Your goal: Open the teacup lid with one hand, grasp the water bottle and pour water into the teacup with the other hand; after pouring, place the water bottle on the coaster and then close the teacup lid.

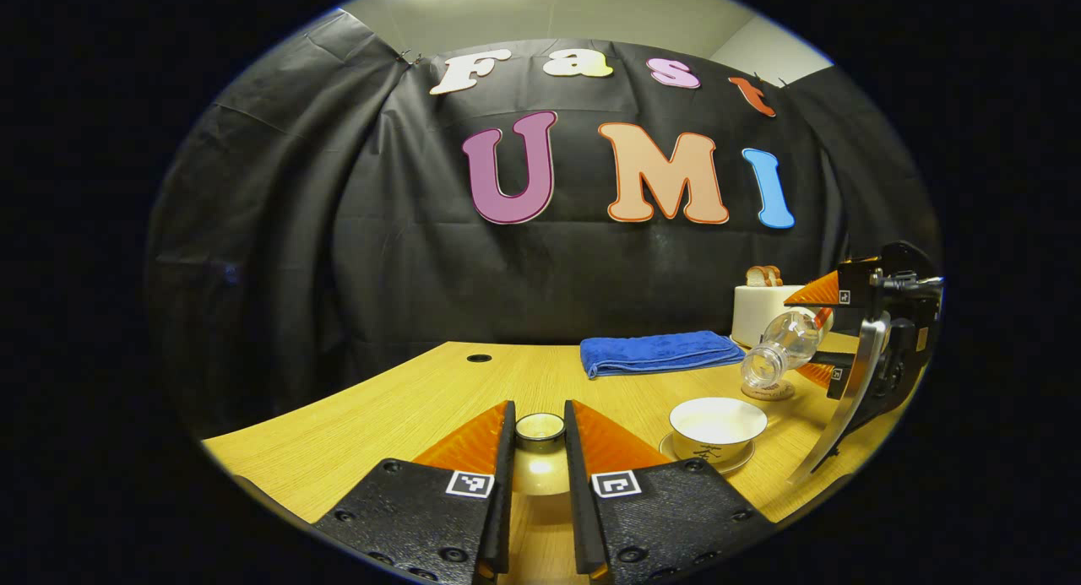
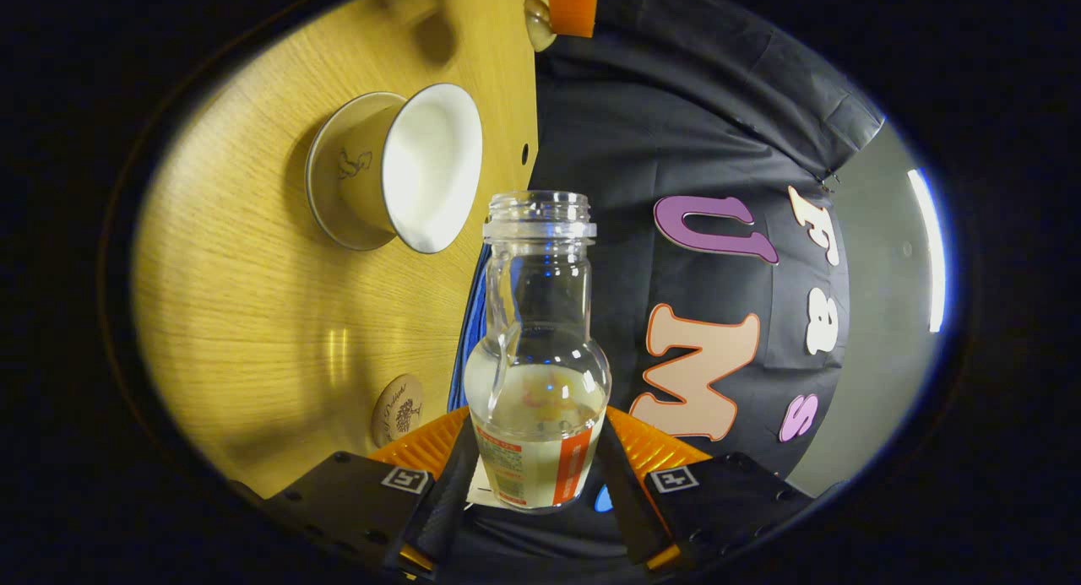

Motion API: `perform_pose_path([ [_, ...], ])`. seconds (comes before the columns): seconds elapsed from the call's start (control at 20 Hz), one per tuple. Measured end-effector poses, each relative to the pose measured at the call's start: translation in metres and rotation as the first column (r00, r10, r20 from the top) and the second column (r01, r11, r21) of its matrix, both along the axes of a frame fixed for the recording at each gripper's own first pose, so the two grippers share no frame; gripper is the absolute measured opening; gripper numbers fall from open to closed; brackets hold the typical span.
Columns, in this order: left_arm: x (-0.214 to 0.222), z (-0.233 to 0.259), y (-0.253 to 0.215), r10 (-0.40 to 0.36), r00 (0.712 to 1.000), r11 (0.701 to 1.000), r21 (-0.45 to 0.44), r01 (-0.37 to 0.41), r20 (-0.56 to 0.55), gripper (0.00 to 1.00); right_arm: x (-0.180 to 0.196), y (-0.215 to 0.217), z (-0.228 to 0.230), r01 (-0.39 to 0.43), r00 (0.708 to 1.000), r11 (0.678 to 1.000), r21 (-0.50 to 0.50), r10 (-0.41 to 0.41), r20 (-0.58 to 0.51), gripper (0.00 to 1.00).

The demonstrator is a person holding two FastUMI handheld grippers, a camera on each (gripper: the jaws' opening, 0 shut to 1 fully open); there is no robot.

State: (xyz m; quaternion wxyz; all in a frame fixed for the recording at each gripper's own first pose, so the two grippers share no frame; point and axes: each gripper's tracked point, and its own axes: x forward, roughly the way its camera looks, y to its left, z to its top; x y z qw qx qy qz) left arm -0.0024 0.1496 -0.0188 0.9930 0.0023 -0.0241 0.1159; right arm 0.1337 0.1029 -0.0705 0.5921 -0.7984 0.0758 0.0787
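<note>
Left gripper view has my left tool point(image 1: 539, 450) clamped on the lid point(image 1: 540, 431), its two orange fingers pressed to either side and holding it up off the worktop point(image 1: 405, 399). Just right of it the open cup point(image 1: 718, 426) sits on its saucer point(image 1: 743, 463), white inside. Beyond the cup I see the right tool point(image 1: 823, 332) gripping the bottle point(image 1: 781, 349), tilted with its mouth aimed down toward the cup, above the round coaster point(image 1: 768, 391). A folded blue towel point(image 1: 659, 353) lies farther back, and a white toaster point(image 1: 764, 311) with bread in it stands behind the bottle.

From the right gripper view, rolled on its side, my right tool point(image 2: 536, 467) is clenched on the bottle point(image 2: 540, 357) low on its labelled body. Some water pools in the lower part; the neck is uncapped. The cup point(image 2: 414, 167) lies ahead on the worktop point(image 2: 253, 298), apart from the mouth. The coaster point(image 2: 397, 409) is near the tool's finger. I cannot tell whether any water is leaving the bottle.
</note>
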Motion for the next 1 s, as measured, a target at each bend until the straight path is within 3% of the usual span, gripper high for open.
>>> perform_pose_path([
  [0.6,0.0,-0.001,0.001,0.0,1.0,1.0,-0.001,0.0,-0.002,0.28,0.009,0.009,0.021,-0.059,0.996,0.992,-0.116,0.066,0.056,0.79],
  [1.0,-0.001,0.0,0.0,0.0,1.0,1.0,-0.002,0.0,-0.002,0.28,0.017,0.021,0.039,-0.12,0.983,0.969,-0.216,0.146,0.11,0.79],
])
